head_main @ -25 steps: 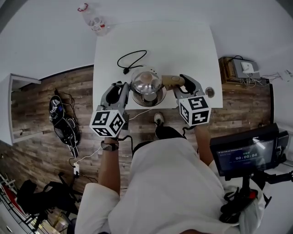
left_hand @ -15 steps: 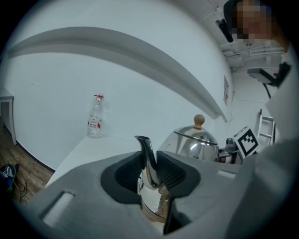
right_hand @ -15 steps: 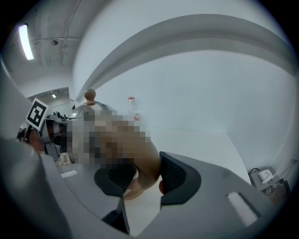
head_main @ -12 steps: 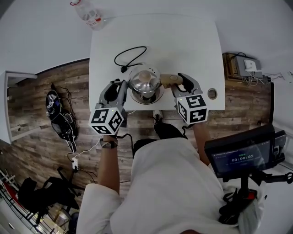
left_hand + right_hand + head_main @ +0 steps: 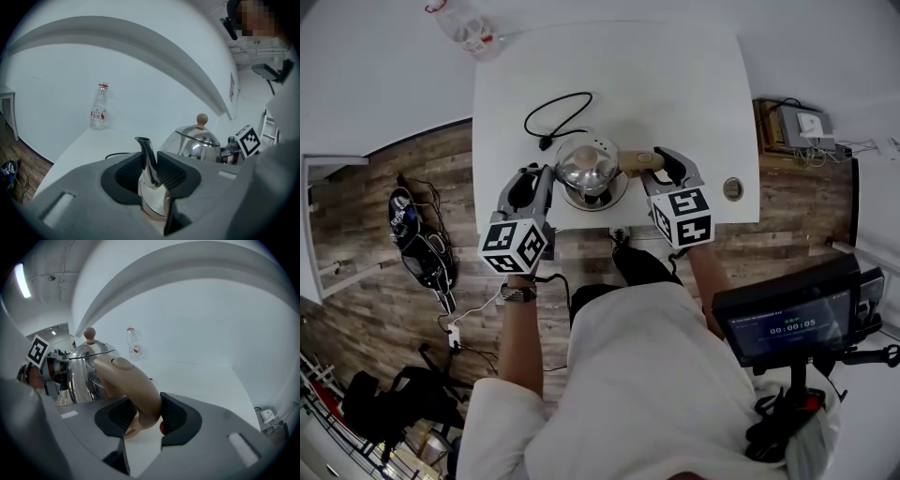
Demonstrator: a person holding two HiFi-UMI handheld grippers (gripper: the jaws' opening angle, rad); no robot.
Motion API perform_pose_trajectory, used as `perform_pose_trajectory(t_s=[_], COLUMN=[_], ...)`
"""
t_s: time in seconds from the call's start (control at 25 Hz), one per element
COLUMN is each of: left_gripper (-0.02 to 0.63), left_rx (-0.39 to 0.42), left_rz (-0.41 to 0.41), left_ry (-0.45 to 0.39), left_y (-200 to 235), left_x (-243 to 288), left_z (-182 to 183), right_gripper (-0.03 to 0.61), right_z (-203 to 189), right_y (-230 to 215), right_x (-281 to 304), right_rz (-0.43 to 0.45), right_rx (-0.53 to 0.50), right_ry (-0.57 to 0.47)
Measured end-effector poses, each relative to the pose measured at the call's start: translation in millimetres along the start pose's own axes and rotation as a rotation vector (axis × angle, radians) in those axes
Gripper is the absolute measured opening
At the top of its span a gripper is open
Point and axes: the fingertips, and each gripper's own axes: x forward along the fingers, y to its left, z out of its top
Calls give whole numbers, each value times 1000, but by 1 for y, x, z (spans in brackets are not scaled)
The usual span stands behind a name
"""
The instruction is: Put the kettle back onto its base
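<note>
A shiny steel kettle [image 5: 586, 169] with a wooden lid knob and a tan handle [image 5: 636, 161] hangs low over the white table [image 5: 675, 94], near its front edge. My left gripper [image 5: 546, 178] is shut on the kettle's thin spout [image 5: 147, 159], which stands upright between the black pads. My right gripper [image 5: 661, 161] is shut on the tan handle [image 5: 133, 385] from the other side. The kettle body [image 5: 84, 371] shows beyond that handle. A black cord [image 5: 548, 117] loops on the table just behind the kettle. The base is hidden beneath the kettle; I cannot make it out.
A plastic water bottle [image 5: 459, 28] stands at the table's far left corner. A round cable hole [image 5: 732, 187] sits near the front right edge. To my right a screen on a stand [image 5: 787, 319] stands close by. Cables and bags [image 5: 422, 244] lie on the wooden floor at the left.
Both grippers have sunk toward the table with the kettle held between them; the kettle looks smaller and sits lower over the table's front part.
</note>
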Motion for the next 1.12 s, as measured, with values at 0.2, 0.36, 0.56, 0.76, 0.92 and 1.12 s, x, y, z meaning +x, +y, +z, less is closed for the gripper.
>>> perform_pose_trajectory(t_s=[0.2, 0.36, 0.56, 0.76, 0.92, 1.12], left_gripper=[106, 106, 106, 104, 106, 104], left_rx=[-3, -11, -10, -4, -3, -5], left_rz=[2, 3, 5, 13, 25, 31], left_ry=[10, 17, 19, 24, 33, 32], left_y=[2, 4, 6, 5, 5, 6], left_x=[3, 6, 8, 8, 8, 9], left_z=[-6, -12, -14, -17, -21, -22], right_gripper=[155, 155, 156, 159, 160, 160], right_z=[-4, -6, -5, -7, -13, -13], right_y=[-2, -4, -6, -7, -7, -6], right_x=[4, 9, 13, 14, 16, 18], right_rz=[-3, -5, -5, 1, 8, 12], right_rx=[-8, -17, -42, -44, -43, -41], right_ry=[6, 7, 0, 0, 9, 10])
